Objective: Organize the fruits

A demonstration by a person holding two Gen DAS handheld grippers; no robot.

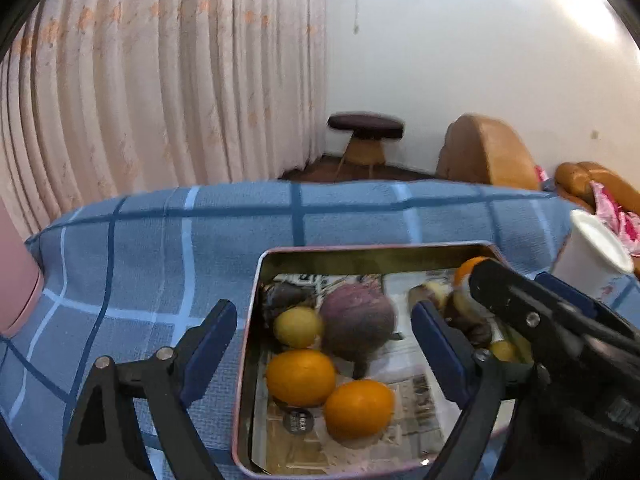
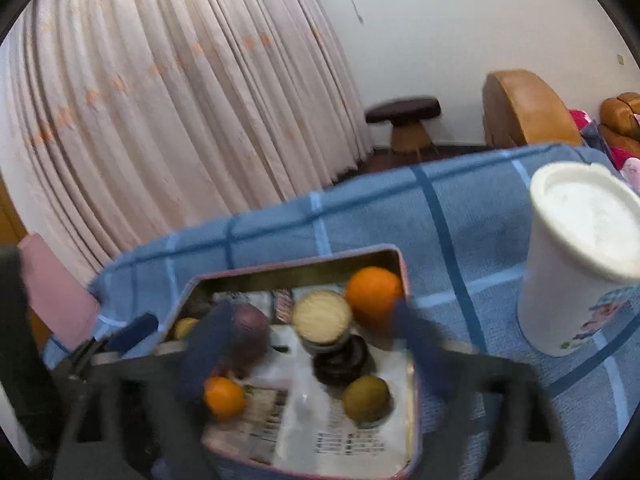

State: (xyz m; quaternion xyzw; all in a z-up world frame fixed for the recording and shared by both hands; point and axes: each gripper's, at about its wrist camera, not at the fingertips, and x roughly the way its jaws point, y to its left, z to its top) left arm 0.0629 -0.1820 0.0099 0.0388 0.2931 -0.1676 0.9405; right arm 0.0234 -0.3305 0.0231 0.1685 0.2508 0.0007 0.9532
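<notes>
Blue checked cloth (image 1: 160,248) bears the fruit tin (image 1: 256,280); both hand-held grippers, left (image 1: 324,336) and right (image 2: 308,344), hover spread over it

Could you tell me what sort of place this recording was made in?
Most likely a home living room: pleated curtains along one wall, a tan leather armchair beside a small stool, and a table under a blue checked cloth.

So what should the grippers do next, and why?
Probably lift both away. The left gripper and right gripper are open and empty over the tin, and the oranges already lie inside it.
</notes>
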